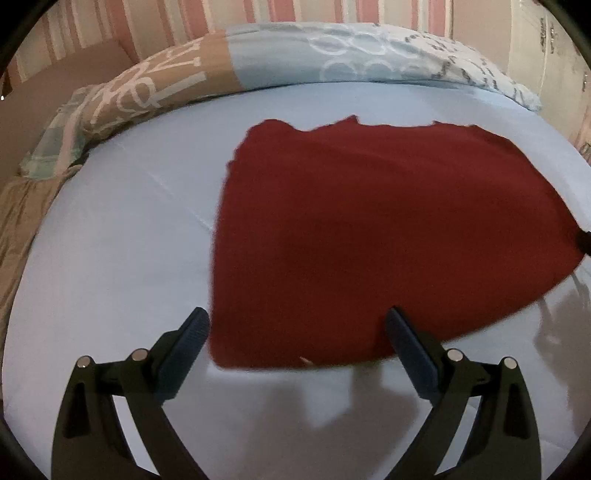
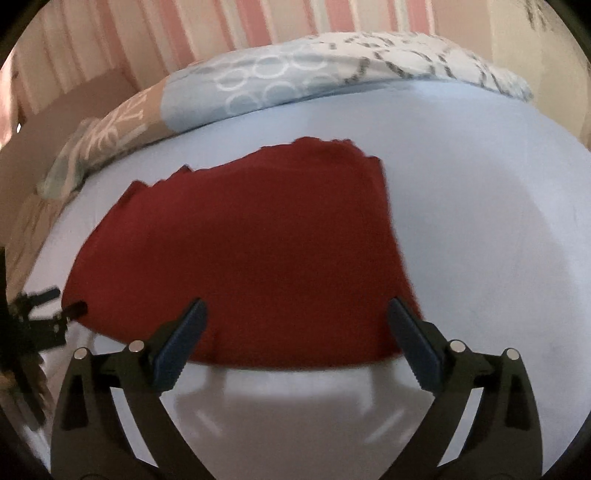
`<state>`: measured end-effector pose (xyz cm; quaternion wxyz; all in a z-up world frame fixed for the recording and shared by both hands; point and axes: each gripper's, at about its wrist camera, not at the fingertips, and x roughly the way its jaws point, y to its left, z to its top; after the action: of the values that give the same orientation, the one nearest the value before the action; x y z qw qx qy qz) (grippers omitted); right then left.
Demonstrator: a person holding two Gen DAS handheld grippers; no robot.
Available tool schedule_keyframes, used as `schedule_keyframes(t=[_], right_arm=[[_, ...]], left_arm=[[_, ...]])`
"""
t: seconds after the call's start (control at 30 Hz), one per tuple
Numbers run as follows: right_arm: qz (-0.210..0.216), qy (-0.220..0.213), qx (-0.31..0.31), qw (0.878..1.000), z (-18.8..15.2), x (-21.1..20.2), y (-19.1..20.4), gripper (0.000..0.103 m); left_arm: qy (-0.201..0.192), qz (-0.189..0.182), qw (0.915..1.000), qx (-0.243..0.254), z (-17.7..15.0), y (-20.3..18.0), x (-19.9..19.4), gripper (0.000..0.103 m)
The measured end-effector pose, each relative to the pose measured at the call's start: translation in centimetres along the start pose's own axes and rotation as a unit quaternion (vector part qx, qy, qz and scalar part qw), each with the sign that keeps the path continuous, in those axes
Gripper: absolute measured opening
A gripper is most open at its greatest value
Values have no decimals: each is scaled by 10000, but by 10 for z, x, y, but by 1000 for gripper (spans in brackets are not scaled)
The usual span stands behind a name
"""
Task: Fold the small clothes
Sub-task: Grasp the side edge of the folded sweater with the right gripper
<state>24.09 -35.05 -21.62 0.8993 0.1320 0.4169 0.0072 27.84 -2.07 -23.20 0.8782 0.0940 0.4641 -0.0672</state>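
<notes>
A dark red garment lies flat on the pale blue bed sheet. It also shows in the right wrist view. My left gripper is open and empty, hovering over the garment's near left corner. My right gripper is open and empty, hovering over the garment's near right edge. The left gripper also shows at the left edge of the right wrist view. A dark tip of the right gripper shows at the right edge of the left wrist view.
A patterned duvet in tan, blue and white is bunched along the far side of the bed; it also shows in the right wrist view. A striped pink and cream wall stands behind. Bare sheet lies right of the garment.
</notes>
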Motion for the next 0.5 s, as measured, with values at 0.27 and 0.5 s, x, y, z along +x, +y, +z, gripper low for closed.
schedule_keyframes(t=[0.27,0.5], right_arm=[[17,398,900,9951,-8,6,-37,92],[81,884,1356,9868,-12,20,-49,67]], left_arm=[[230,-219,9995,47,6,-32,7,96],[209,-308,9993,-95,9,-35,6,96]])
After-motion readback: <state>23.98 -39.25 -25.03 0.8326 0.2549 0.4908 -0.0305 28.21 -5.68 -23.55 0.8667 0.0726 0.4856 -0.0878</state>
